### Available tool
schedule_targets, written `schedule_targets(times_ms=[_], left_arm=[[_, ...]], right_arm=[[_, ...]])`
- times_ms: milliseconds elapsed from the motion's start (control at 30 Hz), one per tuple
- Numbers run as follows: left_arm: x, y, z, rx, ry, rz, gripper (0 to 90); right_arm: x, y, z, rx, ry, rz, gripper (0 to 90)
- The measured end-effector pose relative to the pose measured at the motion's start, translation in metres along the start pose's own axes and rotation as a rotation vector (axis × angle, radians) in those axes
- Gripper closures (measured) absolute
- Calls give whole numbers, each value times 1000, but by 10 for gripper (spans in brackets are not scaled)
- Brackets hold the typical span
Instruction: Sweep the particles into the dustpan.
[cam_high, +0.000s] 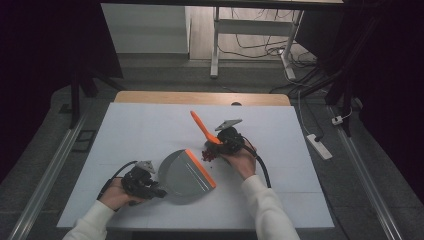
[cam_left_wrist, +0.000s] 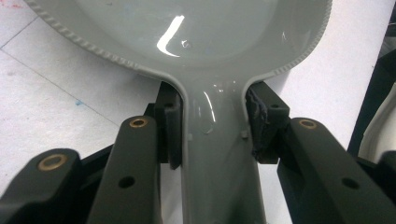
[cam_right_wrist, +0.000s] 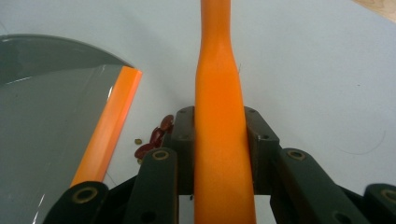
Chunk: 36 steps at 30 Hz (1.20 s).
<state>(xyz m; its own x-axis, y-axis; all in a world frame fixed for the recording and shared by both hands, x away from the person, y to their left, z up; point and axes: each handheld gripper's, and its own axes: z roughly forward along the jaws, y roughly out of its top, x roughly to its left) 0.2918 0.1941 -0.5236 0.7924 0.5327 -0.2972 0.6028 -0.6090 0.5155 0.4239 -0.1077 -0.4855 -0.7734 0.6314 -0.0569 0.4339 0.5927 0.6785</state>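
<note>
Dustpan (cam_left_wrist: 219, 158) handle clamped between left jaws | brush (cam_right_wrist: 219, 140) handle clamped between right jaws

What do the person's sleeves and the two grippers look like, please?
Both forearms wear white long sleeves. The left gripper and right gripper are black, each topped by a grey three-cornered plate, with a black cable trailing back. In the gripper views, the black jaws carry brass-coloured pivot rings and small round holes.

White sleeves (cam_high: 265, 207) — black tools (cam_high: 141, 184), brass rivets.
</note>
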Motion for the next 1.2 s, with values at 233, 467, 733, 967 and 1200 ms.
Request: schedule_targets(times_ms=[233, 467, 733, 967, 1200], left_arm=[[0, 0, 0, 0, 0, 0, 615], [0, 0, 0, 0, 0, 0, 616], [0, 0, 0, 1, -1, 0, 616], [1, 0, 1, 5, -2, 0, 616], [0, 0, 1, 6, -1, -1, 616]], right_arm=[[5, 1, 1, 0, 12, -4, 698], [11, 2, 2, -4, 24, -12, 698], [18, 3, 3, -7, 33, -32, 698], [22, 2, 3, -20, 41, -29, 698], [25, 1, 3, -27, 43, -36, 697]])
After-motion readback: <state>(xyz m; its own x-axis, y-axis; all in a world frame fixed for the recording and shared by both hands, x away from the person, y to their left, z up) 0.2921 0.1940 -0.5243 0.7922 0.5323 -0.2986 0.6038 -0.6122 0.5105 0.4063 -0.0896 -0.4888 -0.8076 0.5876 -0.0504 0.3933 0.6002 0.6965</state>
